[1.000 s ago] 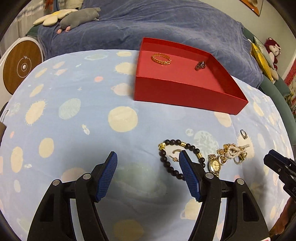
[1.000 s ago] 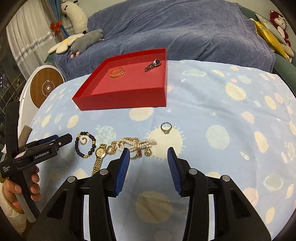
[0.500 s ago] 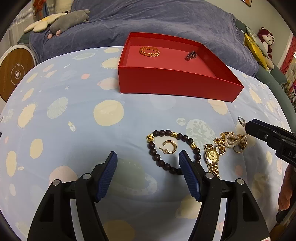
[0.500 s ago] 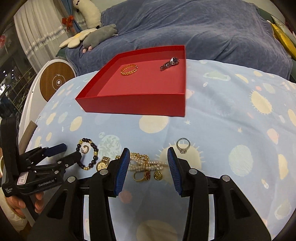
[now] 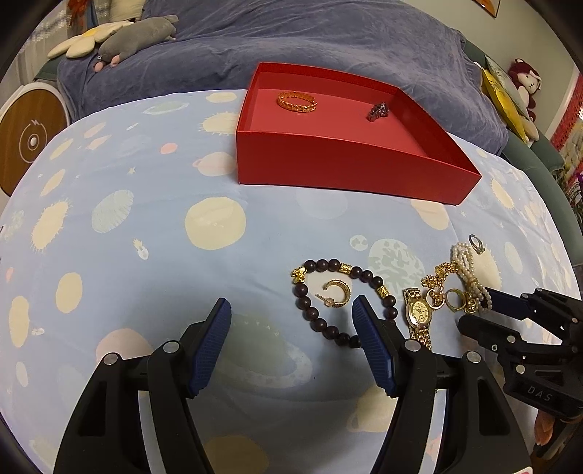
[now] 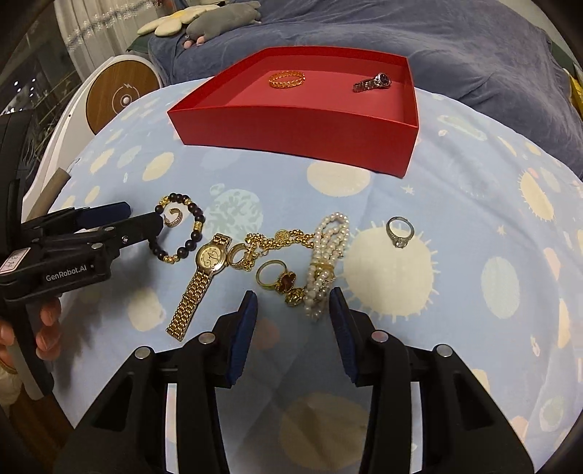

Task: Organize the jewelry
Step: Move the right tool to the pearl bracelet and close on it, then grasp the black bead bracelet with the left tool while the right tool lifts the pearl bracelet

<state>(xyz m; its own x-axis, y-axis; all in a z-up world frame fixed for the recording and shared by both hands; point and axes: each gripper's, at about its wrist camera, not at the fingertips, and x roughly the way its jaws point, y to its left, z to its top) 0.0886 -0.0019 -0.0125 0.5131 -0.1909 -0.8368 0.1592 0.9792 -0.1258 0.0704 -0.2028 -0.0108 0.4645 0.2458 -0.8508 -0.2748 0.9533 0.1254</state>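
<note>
Your left tongs' (image 5: pixel 291 321) blue pad covers the near beads of the dark beaded bracelet (image 5: pixel 320 269). In your right view, the small gold charm (image 6: pixel 294 296) stays too tiny to identify.

**A soft, cluttered room behind the patterned cloth**

A pale blue cloth (image 5: pixel 153 204) printed with cream suns and planets covers the surface. Behind it lies a slate-blue blanket (image 5: pixel 328 40), with a grey plush toy (image 5: pixel 138 34) and a flower-shaped cushion (image 5: pixel 85 42) at its left end. A round white and wooden object (image 5: pixel 31 138) stands at the left. A red plush toy (image 5: pixel 524 82) sits at the far right. Sheer curtains (image 6: pixel 91 25) hang at the left.
</note>
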